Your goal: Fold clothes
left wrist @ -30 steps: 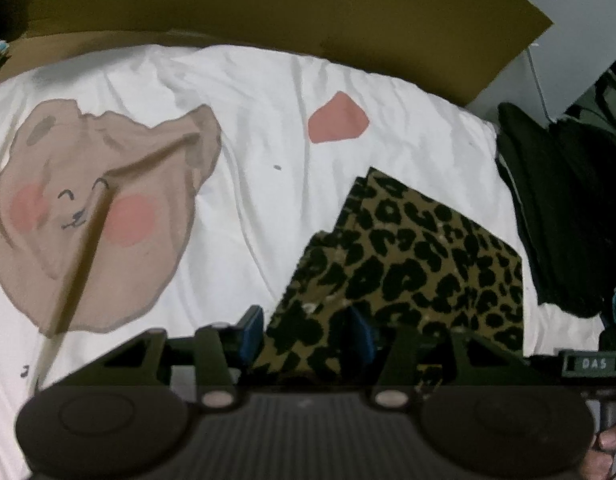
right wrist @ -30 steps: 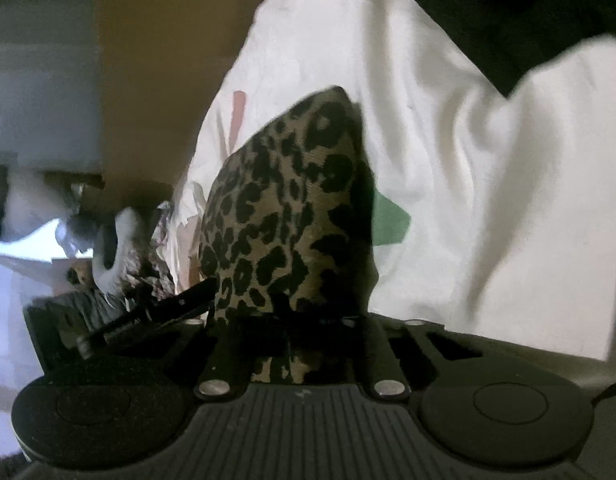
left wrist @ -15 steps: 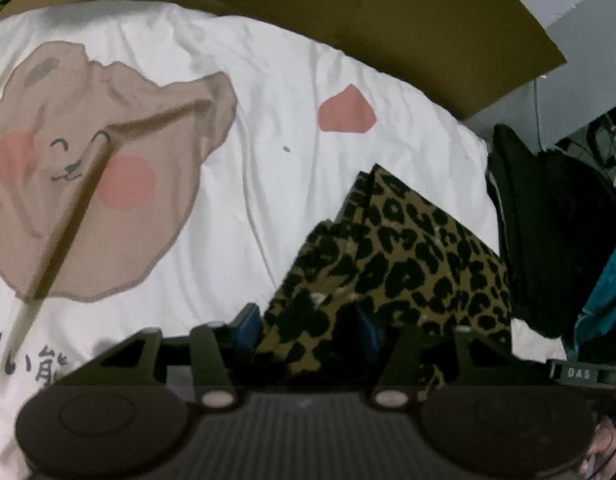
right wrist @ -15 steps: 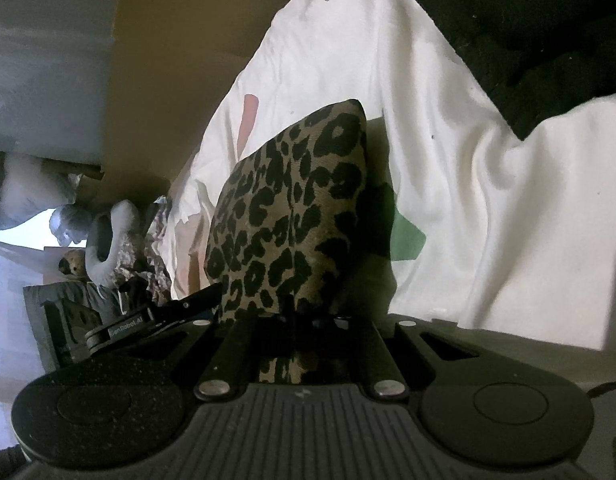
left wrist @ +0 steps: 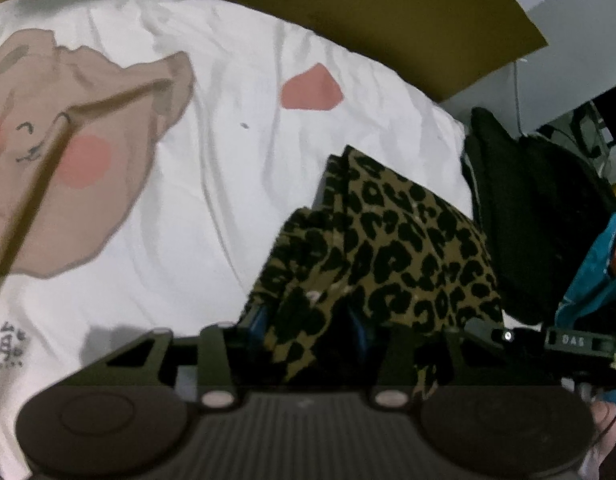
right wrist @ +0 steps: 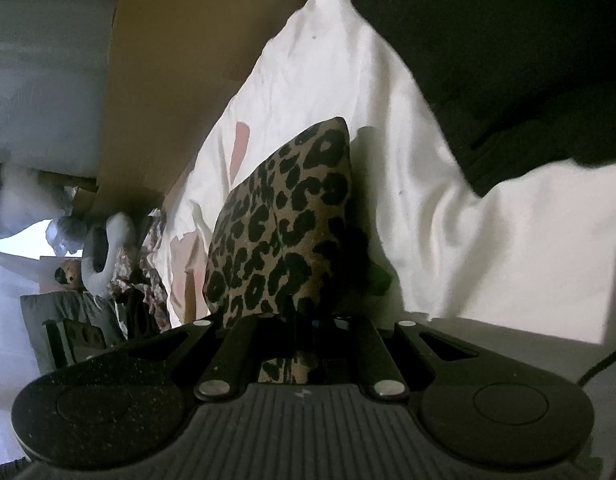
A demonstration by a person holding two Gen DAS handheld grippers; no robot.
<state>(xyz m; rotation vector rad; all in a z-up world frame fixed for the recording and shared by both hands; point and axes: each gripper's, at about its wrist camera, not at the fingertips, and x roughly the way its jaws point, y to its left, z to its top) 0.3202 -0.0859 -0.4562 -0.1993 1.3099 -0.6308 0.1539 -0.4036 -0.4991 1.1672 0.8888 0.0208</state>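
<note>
In the left wrist view, the left tool sits low over a white bed sheet printed with a large tan bear face and a pink patch. A bunched edge of the leopard-print garment lies between its two blue-padded fingers, and the jaws are closing on that fabric at a middling gap; the view does not make plain whether the pads already press it. The garment is folded into a rough slab that slopes from the tool toward the right side of the bed, its far corner raised. Just beyond it on the right lies a heap of black clothing, with a teal item at the frame edge. A brown board stands behind the bed. The other tool's dark tip shows at the lower right, at the garment's near edge.

In the right wrist view, the right tool has its jaws drawn nearly together, pinching the leopard-print garment, which rises from the fingers as a lifted, pointed flap above the white sheet. Black clothing fills the upper right. The brown board and cluttered room items lie to the left, blurred.
</note>
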